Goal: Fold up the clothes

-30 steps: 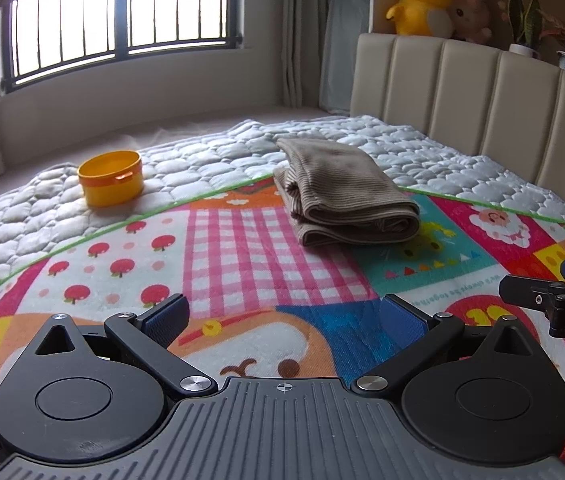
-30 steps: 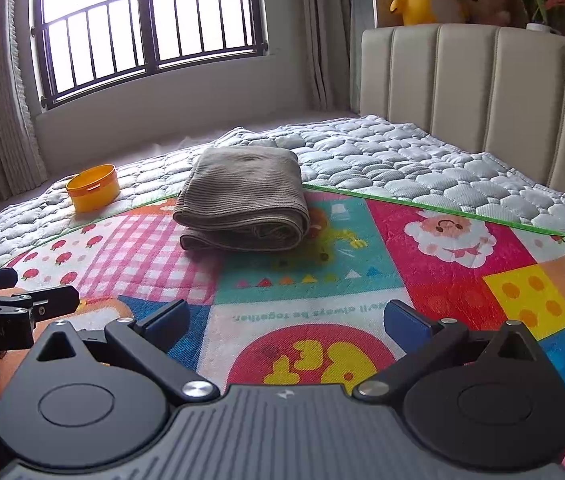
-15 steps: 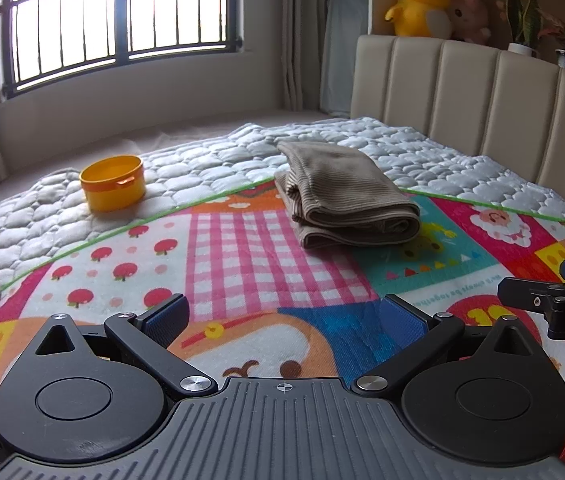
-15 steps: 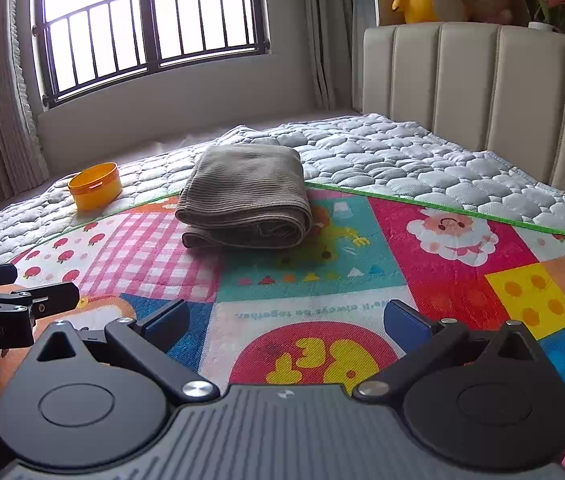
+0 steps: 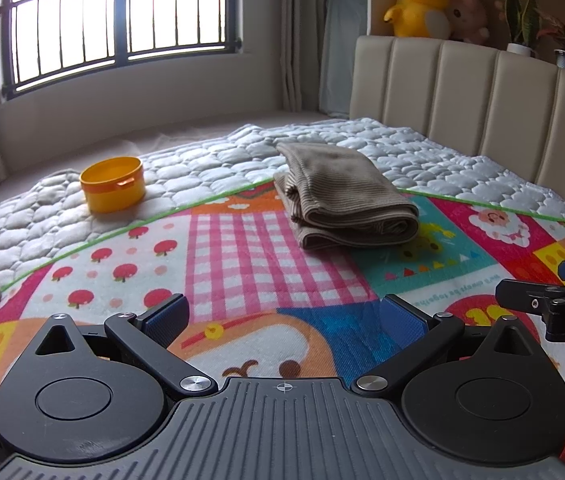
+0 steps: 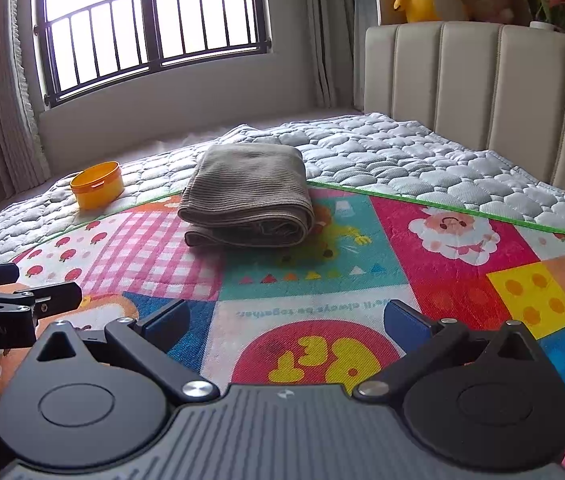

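A folded brown ribbed garment (image 5: 342, 196) lies on the far part of the colourful play mat (image 5: 242, 248), partly over the grey quilt. It also shows in the right wrist view (image 6: 250, 200). My left gripper (image 5: 282, 316) is open and empty, low over the mat, well short of the garment. My right gripper (image 6: 286, 320) is open and empty too, to the right of the left one. Part of the right gripper shows at the right edge of the left wrist view (image 5: 554, 300). Part of the left gripper shows at the left edge of the right wrist view (image 6: 18, 296).
An orange round tub (image 5: 112, 184) stands on the grey quilt (image 5: 202, 160) at the far left, also seen in the right wrist view (image 6: 97, 184). A padded beige headboard (image 5: 482, 100) runs along the right. A barred window (image 5: 122, 20) is behind.
Both grippers have drifted slightly back and down from the garment. Both stay open and the garment has not moved.
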{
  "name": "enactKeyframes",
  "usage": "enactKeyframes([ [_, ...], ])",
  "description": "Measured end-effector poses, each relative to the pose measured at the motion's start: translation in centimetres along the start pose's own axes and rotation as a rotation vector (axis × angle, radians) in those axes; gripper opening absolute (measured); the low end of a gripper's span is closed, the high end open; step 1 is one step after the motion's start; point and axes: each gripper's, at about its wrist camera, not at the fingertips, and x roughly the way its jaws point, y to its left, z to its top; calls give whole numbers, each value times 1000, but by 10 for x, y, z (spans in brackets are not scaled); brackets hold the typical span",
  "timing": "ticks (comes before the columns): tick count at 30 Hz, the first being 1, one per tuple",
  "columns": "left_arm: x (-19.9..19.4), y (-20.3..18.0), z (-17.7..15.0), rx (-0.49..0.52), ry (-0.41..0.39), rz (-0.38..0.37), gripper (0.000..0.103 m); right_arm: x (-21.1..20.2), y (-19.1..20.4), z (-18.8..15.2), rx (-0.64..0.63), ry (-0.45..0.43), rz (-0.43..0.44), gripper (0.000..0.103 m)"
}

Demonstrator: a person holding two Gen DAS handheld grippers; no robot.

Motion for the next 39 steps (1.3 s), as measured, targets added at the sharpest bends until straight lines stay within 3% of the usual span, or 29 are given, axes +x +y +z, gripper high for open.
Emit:
enactKeyframes([
  [39,-3,-1,-2,-1,0,-8,103,0,1,-2,-9,5,7,103],
])
